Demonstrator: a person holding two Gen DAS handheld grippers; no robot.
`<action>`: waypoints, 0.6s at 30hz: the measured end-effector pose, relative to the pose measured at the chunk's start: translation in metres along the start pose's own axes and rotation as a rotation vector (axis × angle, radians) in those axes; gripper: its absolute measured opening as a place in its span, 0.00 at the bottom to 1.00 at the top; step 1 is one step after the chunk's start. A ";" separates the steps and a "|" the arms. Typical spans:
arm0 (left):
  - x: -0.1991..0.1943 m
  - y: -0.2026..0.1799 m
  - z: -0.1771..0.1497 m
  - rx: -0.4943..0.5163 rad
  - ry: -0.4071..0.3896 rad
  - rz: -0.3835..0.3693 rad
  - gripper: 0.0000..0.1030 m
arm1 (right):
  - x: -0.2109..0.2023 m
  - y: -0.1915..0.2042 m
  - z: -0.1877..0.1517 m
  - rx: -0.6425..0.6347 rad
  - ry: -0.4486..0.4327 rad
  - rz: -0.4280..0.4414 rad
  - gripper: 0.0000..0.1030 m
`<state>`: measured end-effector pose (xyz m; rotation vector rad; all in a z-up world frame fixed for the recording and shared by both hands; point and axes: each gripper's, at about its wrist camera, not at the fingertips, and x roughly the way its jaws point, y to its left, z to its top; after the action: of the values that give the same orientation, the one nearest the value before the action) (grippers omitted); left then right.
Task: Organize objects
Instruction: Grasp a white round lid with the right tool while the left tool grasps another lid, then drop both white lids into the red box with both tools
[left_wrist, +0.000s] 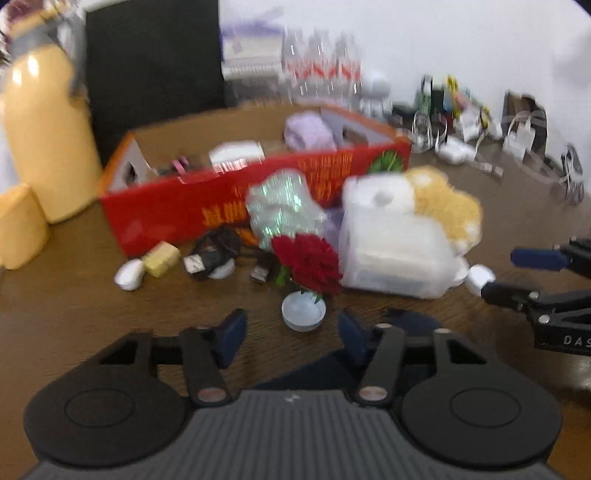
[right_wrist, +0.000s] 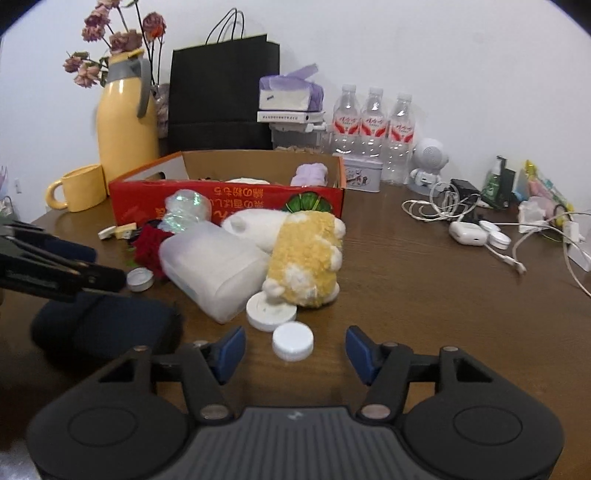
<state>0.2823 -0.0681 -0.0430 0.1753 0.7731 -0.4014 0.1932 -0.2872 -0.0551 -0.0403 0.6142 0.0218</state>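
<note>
Left wrist view, badly blurred: the left hand-held gripper (left_wrist: 291, 338) stands partly spread with nothing between its blue pads, low over the brown surface (left_wrist: 74, 314). Just ahead of its tips sits a small round white dish (left_wrist: 303, 313), touching the base of a red flower (left_wrist: 310, 264). Beyond lie a frosted plastic container (left_wrist: 395, 243), a yellow-and-white plush toy (left_wrist: 447, 206) and, probably, a crinkled iridescent wrap (left_wrist: 280, 206), all against the front of a red cardboard box (left_wrist: 177, 210).

Right wrist view is sharper. The right hand-held gripper (right_wrist: 295, 349) is likewise partly spread and holds nothing; a white cap (right_wrist: 293, 340) lies on the surface between its tips, not touched by either pad. Just beyond, a flat white disc (right_wrist: 269, 312) lies touching the plush toy and beside the frosted container. A dark blue bundle (right_wrist: 107, 325) lies at left, below the other gripper.
</note>
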 end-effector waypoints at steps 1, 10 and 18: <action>0.007 0.003 0.002 -0.013 0.024 -0.009 0.52 | 0.006 0.000 0.001 0.001 0.000 0.006 0.57; 0.013 -0.002 0.003 0.017 -0.010 -0.007 0.28 | 0.024 -0.013 -0.001 0.065 0.031 0.041 0.27; -0.067 0.002 -0.012 -0.067 -0.159 0.100 0.28 | -0.015 0.005 -0.007 0.023 -0.017 0.056 0.26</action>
<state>0.2325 -0.0437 -0.0041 0.1169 0.6180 -0.2904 0.1774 -0.2828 -0.0522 -0.0007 0.5988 0.0688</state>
